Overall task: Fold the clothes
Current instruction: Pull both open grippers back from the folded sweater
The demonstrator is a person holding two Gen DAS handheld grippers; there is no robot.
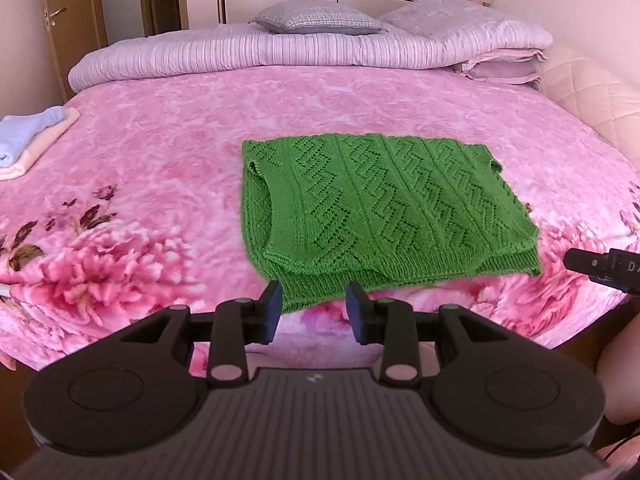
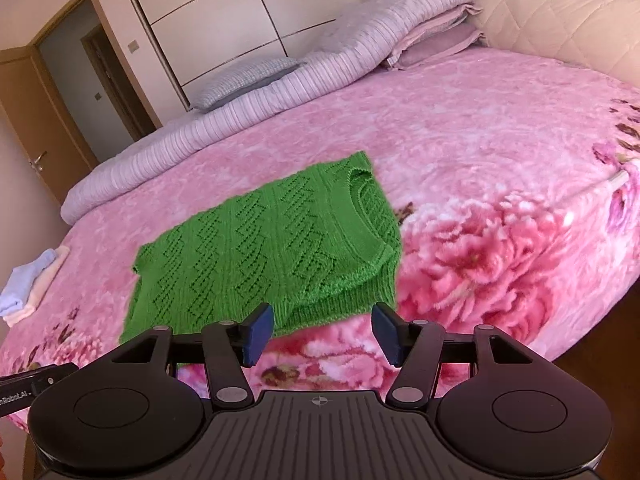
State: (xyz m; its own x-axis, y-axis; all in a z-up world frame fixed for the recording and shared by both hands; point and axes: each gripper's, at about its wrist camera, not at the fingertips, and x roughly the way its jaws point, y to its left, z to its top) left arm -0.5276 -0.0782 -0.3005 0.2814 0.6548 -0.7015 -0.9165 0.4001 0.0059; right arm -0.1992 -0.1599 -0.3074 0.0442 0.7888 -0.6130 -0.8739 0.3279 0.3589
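Sweater: green knitted sweater (image 1: 372,208), openwork zigzag pattern, lies folded flat near the middle of the bed, layers stacked, ribbed hem along the near edge; neckline visible on the right side in the right wrist view (image 2: 280,248).
Bed cover: pink floral blanket (image 1: 160,152), sweater rests directly on it.
Left gripper: left gripper (image 1: 314,312) hovers above the sweater's near hem, jaws apart, blue pads clear of the knit, nothing between them.
Right gripper: right gripper (image 2: 322,334) hovers off the sweater's near right corner, jaws spread wide, empty; only blanket shows in the gap.
Contact: neither gripper touches the sweater.
Folded pile: small stack of light blue and pale cloths (image 1: 28,140) at the bed's left edge, well apart from the sweater.
Bedding: rolled lilac duvet (image 1: 280,52) and pillows (image 1: 316,20) along the far side.
Room: door (image 1: 60,20) at far left, wardrobe panels (image 2: 224,12) behind the bed.
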